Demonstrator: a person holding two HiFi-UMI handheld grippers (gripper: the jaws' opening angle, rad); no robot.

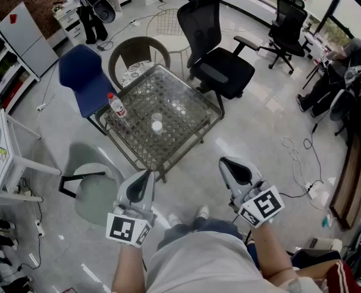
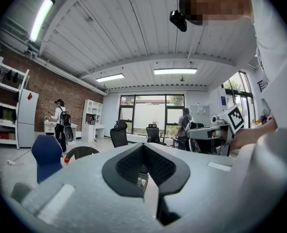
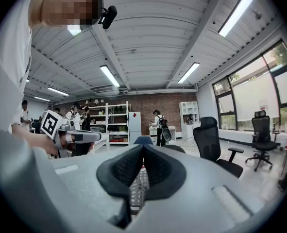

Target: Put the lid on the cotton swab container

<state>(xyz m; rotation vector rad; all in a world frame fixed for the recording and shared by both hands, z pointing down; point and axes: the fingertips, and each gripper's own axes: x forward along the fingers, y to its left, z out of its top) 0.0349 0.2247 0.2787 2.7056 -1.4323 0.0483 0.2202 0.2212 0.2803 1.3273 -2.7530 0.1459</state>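
1. The cotton swab container (image 1: pixel 156 118) is a small, pale, round pot. It stands upright near the middle of the tabletop (image 1: pixel 186 96), with no lid on it.
2. The lid (image 1: pixel 157 127) is a small white disc. It lies flat just beside the container, on the side toward the tabletop's near corner. Whether they touch is unclear.

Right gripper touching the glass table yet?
Apart. The head view shows the right gripper, jaws shut with nothing between them, held short of the table, with a strip of bare floor showing between the two.
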